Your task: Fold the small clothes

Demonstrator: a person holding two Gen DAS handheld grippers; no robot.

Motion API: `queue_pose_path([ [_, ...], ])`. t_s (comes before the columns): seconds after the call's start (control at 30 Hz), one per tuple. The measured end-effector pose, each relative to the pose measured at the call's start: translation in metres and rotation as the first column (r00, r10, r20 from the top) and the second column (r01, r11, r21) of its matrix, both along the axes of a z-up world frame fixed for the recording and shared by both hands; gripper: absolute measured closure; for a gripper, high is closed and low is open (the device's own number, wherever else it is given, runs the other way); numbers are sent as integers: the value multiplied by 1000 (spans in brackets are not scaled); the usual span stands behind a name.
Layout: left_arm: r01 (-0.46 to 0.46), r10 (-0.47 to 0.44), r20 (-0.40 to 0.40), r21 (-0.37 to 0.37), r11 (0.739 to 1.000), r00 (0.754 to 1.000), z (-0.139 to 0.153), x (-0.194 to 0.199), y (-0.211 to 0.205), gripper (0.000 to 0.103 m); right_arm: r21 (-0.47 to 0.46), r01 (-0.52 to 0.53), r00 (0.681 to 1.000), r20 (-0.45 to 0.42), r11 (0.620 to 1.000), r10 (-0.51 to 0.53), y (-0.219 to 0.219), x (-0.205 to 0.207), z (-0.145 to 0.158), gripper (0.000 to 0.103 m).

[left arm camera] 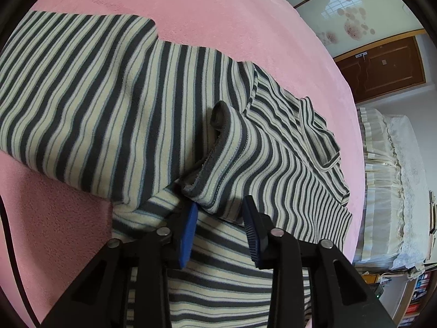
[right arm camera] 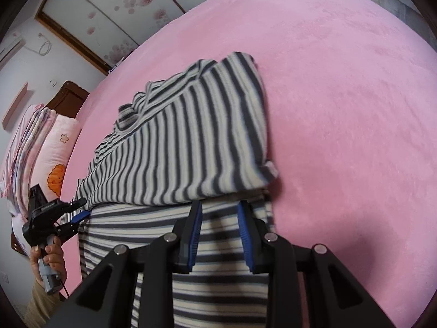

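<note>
One striped top (left arm camera: 114,104), soft, limp and light, lies partly folded on the pink bed (left arm camera: 232,13); both tools, left (left arm camera: 221,205) and right (right arm camera: 220,207), stand slightly apart, gripping nothing; best pinched at the hem edge.

The shirt (left arm camera: 114,104) is striped cream and dark grey with thin blue lines. The bed (right arm camera: 341,95) cover is plain pink. Both grippers are black with blue pads (left arm camera: 188,235). The door (left arm camera: 382,68) is brown wood.
</note>
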State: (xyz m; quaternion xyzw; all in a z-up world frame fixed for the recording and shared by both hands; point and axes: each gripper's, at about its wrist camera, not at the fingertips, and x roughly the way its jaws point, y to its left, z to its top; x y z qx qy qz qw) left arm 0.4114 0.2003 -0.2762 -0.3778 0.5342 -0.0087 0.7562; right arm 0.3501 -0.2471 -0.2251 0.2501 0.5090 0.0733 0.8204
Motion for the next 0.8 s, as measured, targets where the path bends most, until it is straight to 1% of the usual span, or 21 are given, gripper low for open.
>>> queue_pose_path([
  [0.03, 2, -2, 4, 15, 1000, 1000, 0, 1, -1, 84, 10, 10, 1000, 5, 1000, -10, -1, 2, -1, 76],
  [0.07, 5, -6, 5, 32, 999, 1000, 1, 1, -2, 92, 11, 17, 1000, 13, 1000, -17, -2, 5, -2, 76],
  [0.13, 8, -8, 8, 56, 998, 1000, 4, 2, -4, 95, 6, 16, 1000, 27, 1000, -16, -1, 9, -1, 76],
  [0.17, 6, -7, 12, 67, 998, 1000, 7, 3, -6, 96, -1, 10, 999, 35, 1000, -10, 1, 11, 1, 78],
  [0.2, 7, -8, 16, 80, 997, 1000, 10, 3, -7, 97, -9, 6, 999, 46, 1000, -6, 3, 12, 3, 91],
  [0.23, 14, -16, 13, 106, 994, 1000, 15, 4, -9, 97, -25, -1, 998, 59, 1000, 2, 5, 13, 6, 99],
  [0.3, 28, -28, -4, 141, 990, 1000, 22, 6, -11, 97, -36, 4, 998, 68, 999, -2, 7, 12, 10, 99],
  [0.33, 37, -33, -29, 154, 987, 999, 25, 7, -12, 97, -28, 6, 998, 68, 1000, -4, 6, 11, 12, 99],
  [0.43, 55, -44, -72, 161, 985, 996, 31, 9, -11, 97, 15, 3, 998, 55, 1000, -3, 1, 4, 19, 99],
  [0.53, 69, -53, -96, 174, 982, 994, 34, 11, -8, 97, -2, -7, 999, 45, 1000, 8, -2, -3, 21, 99],
  [0.6, 74, -55, -117, 162, 984, 992, 31, 13, -3, 97, -14, -16, 999, 31, 1000, 17, -2, -3, 17, 99],
  [0.67, 93, -68, -144, 169, 981, 987, 23, 15, -1, 96, -28, -19, 1000, 17, 999, 20, -3, -2, 11, 99],
  [0.73, 132, -97, -183, 186, 974, 978, 13, 17, -2, 92, -46, -28, 1000, 0, 999, 28, -2, -1, 6, 99],
  [0.8, 143, -108, -189, 184, 972, 976, 8, 15, 0, 88, -73, -51, 998, -26, 996, 49, 2, 0, 3, 97],
])
